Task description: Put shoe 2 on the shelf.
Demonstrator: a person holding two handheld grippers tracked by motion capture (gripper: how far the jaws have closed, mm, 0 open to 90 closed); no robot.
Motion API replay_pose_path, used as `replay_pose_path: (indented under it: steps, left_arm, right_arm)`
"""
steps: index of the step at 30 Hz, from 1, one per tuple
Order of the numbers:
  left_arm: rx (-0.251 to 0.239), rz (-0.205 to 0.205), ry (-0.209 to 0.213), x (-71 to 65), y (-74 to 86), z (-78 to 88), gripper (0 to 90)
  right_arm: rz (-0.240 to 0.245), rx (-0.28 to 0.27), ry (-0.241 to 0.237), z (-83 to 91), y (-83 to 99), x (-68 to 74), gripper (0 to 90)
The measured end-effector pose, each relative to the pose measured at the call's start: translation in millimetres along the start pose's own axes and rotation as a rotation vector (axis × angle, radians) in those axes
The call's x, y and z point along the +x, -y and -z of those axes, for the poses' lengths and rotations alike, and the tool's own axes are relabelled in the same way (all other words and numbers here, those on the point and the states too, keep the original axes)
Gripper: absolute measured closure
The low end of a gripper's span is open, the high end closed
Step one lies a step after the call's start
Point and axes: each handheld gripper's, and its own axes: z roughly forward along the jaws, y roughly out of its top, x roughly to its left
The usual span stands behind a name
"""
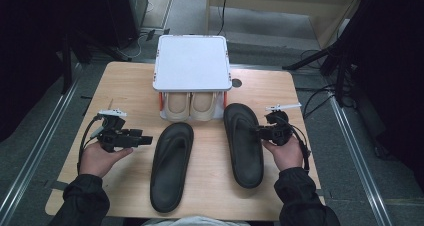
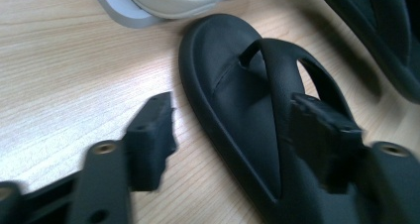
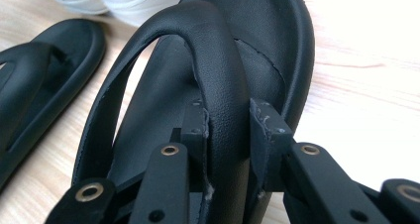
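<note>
here the right gripper [image 1: 261, 131] is clamped on the strap of the right black sandal [image 1: 243, 145], its jaws pressing the strap from both sides in the right gripper view [image 3: 225, 149]. that sandal lies on the wooden table [image 1: 125, 86], right of centre, its toe near the white shoe rack [image 1: 192, 62]. the left gripper [image 1: 146, 139] sits just left of the left black sandal [image 1: 171, 167], jaws wide apart and gripping nothing; one jaw hangs over that sandal's strap [image 2: 277, 75]. beige shoes [image 1: 190, 106] sit under the rack's top.

The wooden table [image 1: 125, 86] bears two black sandals [image 1: 171, 166] [image 1: 243, 143] and a white shoe rack [image 1: 192, 63].
</note>
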Motion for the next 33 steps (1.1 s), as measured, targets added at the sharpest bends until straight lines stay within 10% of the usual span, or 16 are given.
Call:
replay_pose_path:
  steps: [11,18,33]
  left_arm:
    - [0.007,-0.01,-0.011,5.3,-1.9,-5.2,86.3]
    - [0.041,-0.023,0.029,10.4,-5.6,-24.4,89.6]
    - [0.122,-0.113,-0.023,9.6,-10.8,-45.4,89.7]
  right_arm:
    - [0.022,0.02,-0.037,-2.3,8.6,18.9,71.7]
    - [0.033,0.036,-0.054,-5.6,17.2,29.1,71.6]
    - [0.062,0.095,-0.094,-33.9,27.3,50.5,71.4]
